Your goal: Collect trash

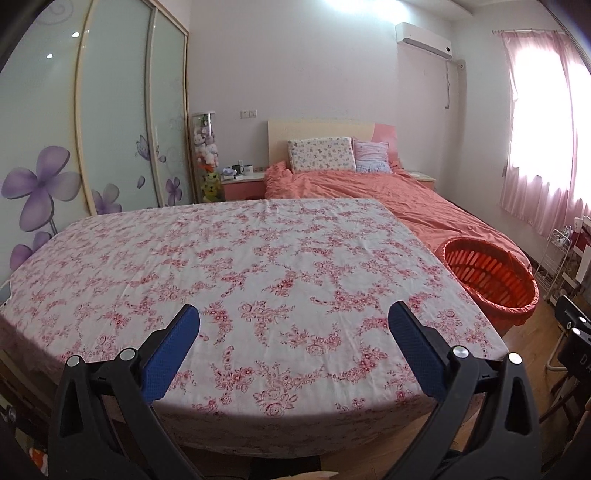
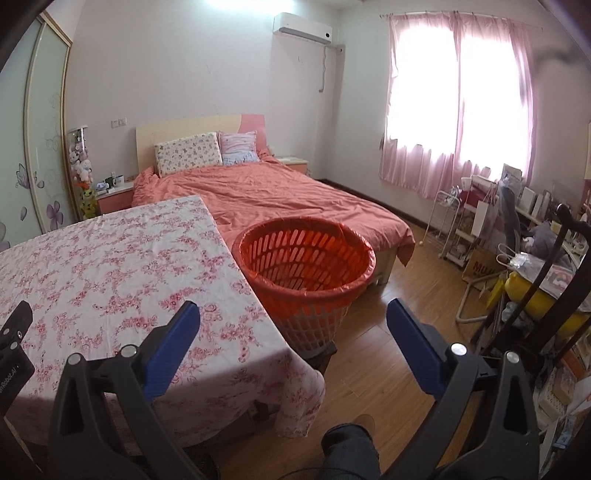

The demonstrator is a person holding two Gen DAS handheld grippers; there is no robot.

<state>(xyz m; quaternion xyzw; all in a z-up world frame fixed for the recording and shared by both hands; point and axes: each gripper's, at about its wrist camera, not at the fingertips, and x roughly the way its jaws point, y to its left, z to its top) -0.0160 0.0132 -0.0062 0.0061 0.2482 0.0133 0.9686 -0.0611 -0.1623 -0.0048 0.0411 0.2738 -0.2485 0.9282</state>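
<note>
Left wrist: left gripper jaws wide apart, holding nothing

The room had pale white walls and a brown wood-plank floor. A bed with a salmon-pink quilt stood against the far wall under a white air-conditioning unit. Daylight glowed through sheer pink curtains. A wardrobe with frosted sliding doors painted with purple flowers lined one side, and cluttered white wire shelving stood beneath the window.
</note>
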